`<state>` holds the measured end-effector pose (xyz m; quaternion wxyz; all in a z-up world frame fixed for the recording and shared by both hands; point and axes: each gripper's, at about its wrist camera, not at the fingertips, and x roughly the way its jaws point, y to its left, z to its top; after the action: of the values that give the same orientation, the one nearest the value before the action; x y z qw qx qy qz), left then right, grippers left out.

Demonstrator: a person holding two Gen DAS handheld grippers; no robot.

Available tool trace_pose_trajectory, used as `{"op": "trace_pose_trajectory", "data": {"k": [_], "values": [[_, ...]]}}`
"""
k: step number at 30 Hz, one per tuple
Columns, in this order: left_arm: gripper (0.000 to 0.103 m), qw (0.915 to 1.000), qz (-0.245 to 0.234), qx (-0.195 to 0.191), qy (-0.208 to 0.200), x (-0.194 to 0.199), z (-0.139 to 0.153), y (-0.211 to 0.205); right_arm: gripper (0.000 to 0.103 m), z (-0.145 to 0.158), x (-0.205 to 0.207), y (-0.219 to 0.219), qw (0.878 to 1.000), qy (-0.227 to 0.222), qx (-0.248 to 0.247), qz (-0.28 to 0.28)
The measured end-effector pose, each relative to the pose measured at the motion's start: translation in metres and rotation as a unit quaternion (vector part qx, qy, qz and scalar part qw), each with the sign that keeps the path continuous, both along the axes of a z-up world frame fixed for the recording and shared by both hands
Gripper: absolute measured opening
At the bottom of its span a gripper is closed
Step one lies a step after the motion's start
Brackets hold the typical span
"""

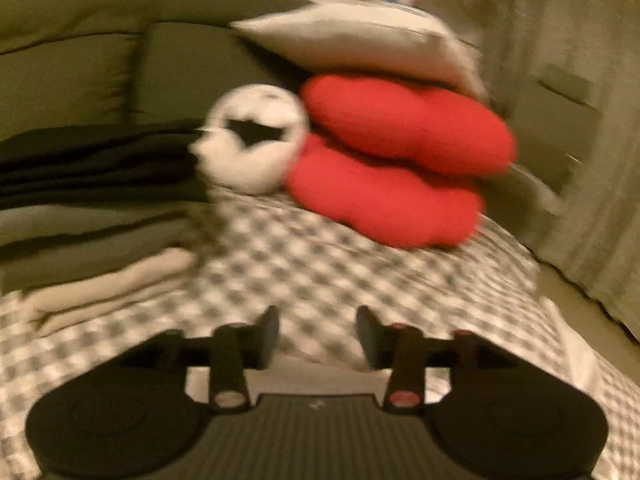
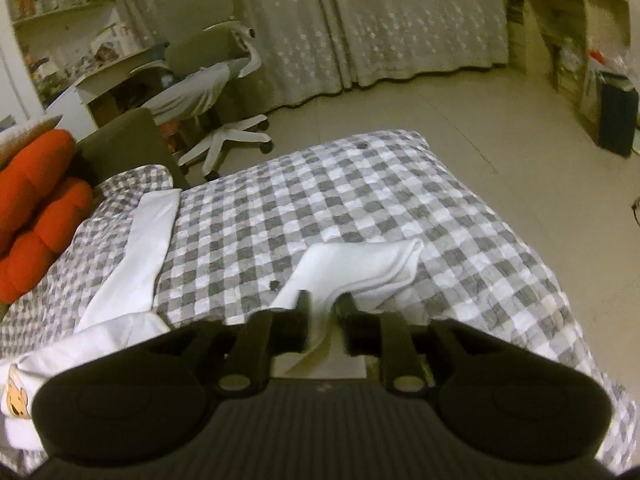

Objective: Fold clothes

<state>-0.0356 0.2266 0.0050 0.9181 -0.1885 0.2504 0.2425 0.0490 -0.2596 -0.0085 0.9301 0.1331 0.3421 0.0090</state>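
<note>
Bed with grey-and-white checked cover [image 2: 360, 200] carries everything; its far corner juts toward the bare floor [image 2: 460, 112], with star-patterned curtains [image 2: 360, 20] beyond.

Office chair [image 2: 216, 80], white base, stands off the bed's far left edge, beside a cluttered desk [image 2: 100, 76].

Left wrist view is heavily motion-blurred. A dark olive quilt [image 1: 100, 40] is heaped along the bed's far left side. Red cushion [image 1: 396, 160], in two lobes, lies toward the far right edge, with a pale pillow [image 1: 360, 44] resting on top of it. A round white-and-black plush ball [image 1: 252, 140] touches the cushion's left side.

Stack of folded clothes [image 1: 92, 216] sits at the bed's left edge: black on top, olive below, beige lowest (layer count unclear in the blur).

White garment [image 2: 360, 268] lies near the bed's near edge, part of it spread out toward the left, where a small orange print [image 2: 16, 396] shows. A folded flap of it points toward the bed's far right corner.

Right gripper [image 2: 324, 316]: jaws drawn close, clamped on a fold of the white garment, which is pinched between the fingers.

Left gripper [image 1: 318, 336]: jaws apart, nothing between them, held over the checked cover near the bed's near edge.
</note>
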Motion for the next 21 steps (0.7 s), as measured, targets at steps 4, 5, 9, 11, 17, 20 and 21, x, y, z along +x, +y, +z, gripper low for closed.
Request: {"op": "trace_pose_trajectory", "data": {"k": [4,5,9,11,17,20,21], "values": [[0.061,0.9984,-0.052,0.023,0.001,0.012,0.004,-0.026,0.065,0.005,-0.004,0.007,0.999,-0.022,-0.022,0.008],[0.062,0.9976,-0.064,0.026,0.000,0.014,0.005,-0.032,0.065,0.006,-0.004,0.008,0.999,-0.027,-0.028,0.007],[0.065,0.9902,-0.138,0.020,0.013,0.038,0.002,-0.059,0.066,0.007,-0.002,0.011,0.999,-0.040,-0.026,0.010],[0.065,0.9847,-0.172,0.013,0.027,0.051,-0.003,-0.074,0.066,0.007,-0.001,0.013,0.999,-0.044,-0.022,0.014],[0.065,0.9598,-0.272,-0.011,0.069,0.092,-0.016,-0.118,0.068,0.005,0.003,0.025,0.998,-0.039,-0.024,0.039],[0.061,0.9514,-0.293,-0.009,0.094,0.108,-0.025,-0.136,0.068,0.002,0.005,0.031,0.998,-0.031,-0.023,0.054],[0.057,0.9488,-0.299,-0.010,0.101,0.112,-0.028,-0.140,0.068,0.002,0.005,0.033,0.997,-0.029,-0.025,0.060]]}}
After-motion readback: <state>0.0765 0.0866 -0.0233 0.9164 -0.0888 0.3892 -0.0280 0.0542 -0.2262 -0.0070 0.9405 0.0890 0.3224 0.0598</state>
